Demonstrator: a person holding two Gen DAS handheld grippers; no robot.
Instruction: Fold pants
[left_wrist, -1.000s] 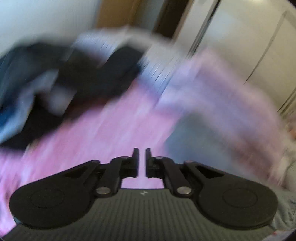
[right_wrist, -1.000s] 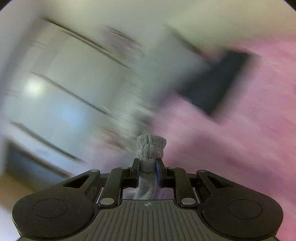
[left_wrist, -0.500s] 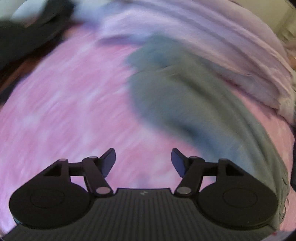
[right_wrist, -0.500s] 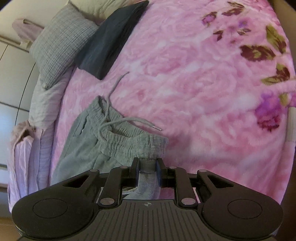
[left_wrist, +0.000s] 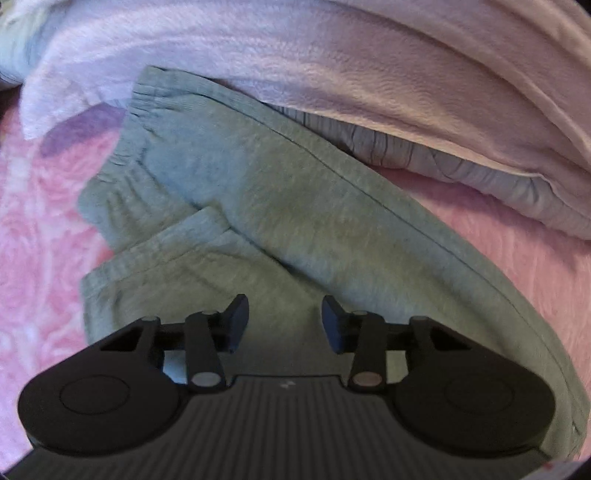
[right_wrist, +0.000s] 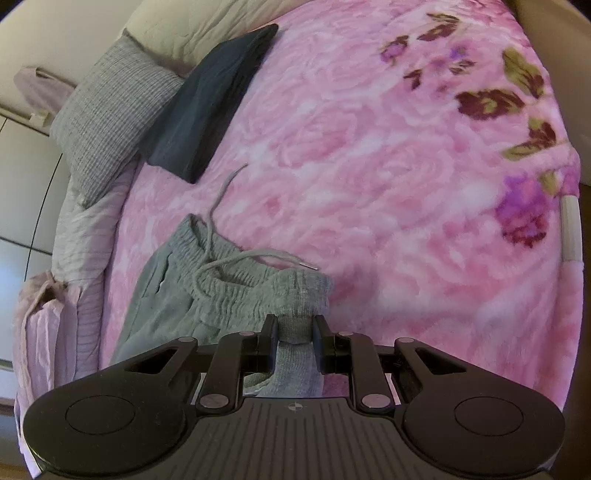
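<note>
The grey pants (left_wrist: 280, 206) lie on the pink floral bedspread (right_wrist: 388, 192), one side against the pale quilt (left_wrist: 369, 66) at the bed's edge. The right gripper (right_wrist: 294, 341) is clamped on a bunch of waistband fabric, with the drawstring (right_wrist: 258, 254) trailing loose across the spread. The left gripper (left_wrist: 284, 323) hangs over the leg cloth with its jaws parted and nothing between them. Judgement: the step in hand is securing a second hold; the left gripper should take a leg edge cleanly, through both layers, while the right keeps the waistband taut so the fold lands square. The left wrist view alone shows the two cuffs (left_wrist: 122, 192) overlapped and a leg seam; the right wrist view alone shows the waistband, a folded dark garment (right_wrist: 210, 107) and a grey pillow (right_wrist: 110, 118) well apart from the work.
</note>
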